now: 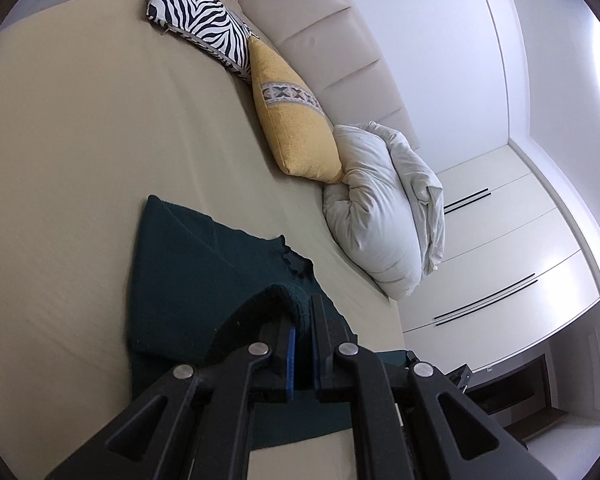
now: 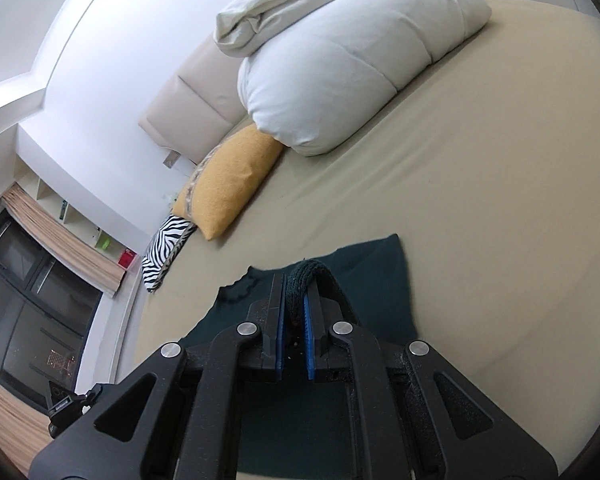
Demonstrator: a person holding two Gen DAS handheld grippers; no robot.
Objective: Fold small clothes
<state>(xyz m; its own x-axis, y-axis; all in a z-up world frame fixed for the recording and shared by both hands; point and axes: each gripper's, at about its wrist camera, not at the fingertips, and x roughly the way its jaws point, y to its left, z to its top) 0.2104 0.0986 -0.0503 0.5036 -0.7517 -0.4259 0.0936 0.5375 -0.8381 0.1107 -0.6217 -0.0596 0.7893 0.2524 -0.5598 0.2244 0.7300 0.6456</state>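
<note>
Fingers: left gripper pinching green garment | right gripper pinching it too

Dark green knit garment, spread flat on beige bed, near edge lifted and bunched

A home bedroom is showing here: a bed in a tan sheet is stretching ahead of each hand-held gripper, with a padded headboard, zebra pillow, yellow cushion and bundled white duvet lying beyond, and built-in wardrobe doors standing farther off.
</note>
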